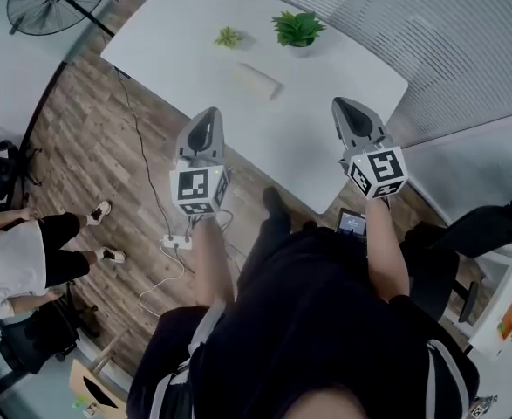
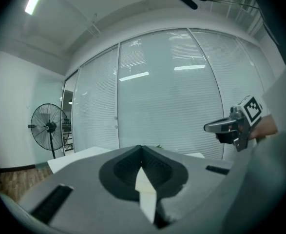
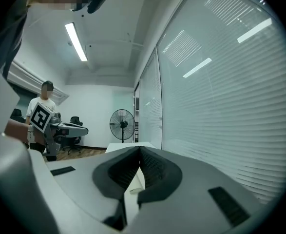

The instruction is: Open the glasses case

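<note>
Head view: left gripper (image 1: 206, 116) and right gripper (image 1: 344, 107) hang short of the glasses case (image 1: 257, 81), one to each side of it, both with jaws together on nothing; the case lies on the white table (image 1: 177, 33). Recommended: part the jaws before reaching the case, pin its base with one gripper, then lift the lid with the other. No writing is legible.

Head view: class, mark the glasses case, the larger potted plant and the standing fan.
glasses case (image 1: 257, 81), head view, middle of its pale top.
larger potted plant (image 1: 297, 28), head view, centre of its green leaves.
standing fan (image 1: 51, 3), head view, on its round wire cage.
</note>
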A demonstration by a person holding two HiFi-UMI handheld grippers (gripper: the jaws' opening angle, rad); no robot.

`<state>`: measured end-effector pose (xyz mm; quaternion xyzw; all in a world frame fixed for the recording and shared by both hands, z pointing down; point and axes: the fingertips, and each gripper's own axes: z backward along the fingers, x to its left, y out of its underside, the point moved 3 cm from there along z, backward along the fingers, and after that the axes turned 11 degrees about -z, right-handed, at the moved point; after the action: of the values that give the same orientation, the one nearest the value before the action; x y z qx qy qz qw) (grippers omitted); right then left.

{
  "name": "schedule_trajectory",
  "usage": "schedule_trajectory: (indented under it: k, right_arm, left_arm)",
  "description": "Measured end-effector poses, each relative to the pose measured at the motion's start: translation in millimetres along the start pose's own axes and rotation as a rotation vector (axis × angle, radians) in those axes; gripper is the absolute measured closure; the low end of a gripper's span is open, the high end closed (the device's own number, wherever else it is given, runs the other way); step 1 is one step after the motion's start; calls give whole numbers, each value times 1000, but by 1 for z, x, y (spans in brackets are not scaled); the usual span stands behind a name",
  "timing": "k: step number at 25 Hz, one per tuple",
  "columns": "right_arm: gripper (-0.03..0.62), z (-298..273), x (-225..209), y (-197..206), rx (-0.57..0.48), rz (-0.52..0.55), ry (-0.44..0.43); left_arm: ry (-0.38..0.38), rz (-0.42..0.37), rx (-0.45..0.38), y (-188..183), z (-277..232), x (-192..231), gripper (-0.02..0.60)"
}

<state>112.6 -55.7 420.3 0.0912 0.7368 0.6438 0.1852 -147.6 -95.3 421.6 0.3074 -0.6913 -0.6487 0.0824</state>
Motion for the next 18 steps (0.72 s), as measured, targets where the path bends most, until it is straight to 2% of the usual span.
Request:
schedule_trajectory:
  k: [4,9,18]
  right_arm:
    - [579,-36,-3,-3,6,13,8]
    - [579,-71,-17,10,47,-3,-20]
    - [576,-113,-36,16,40,11,-101]
  left_arm:
    - [4,19,-26,-2,-31,32,583]
    - [-6,30,-3,5,-51,41,583]
    - [-101,9,52,0,-57,56,581]
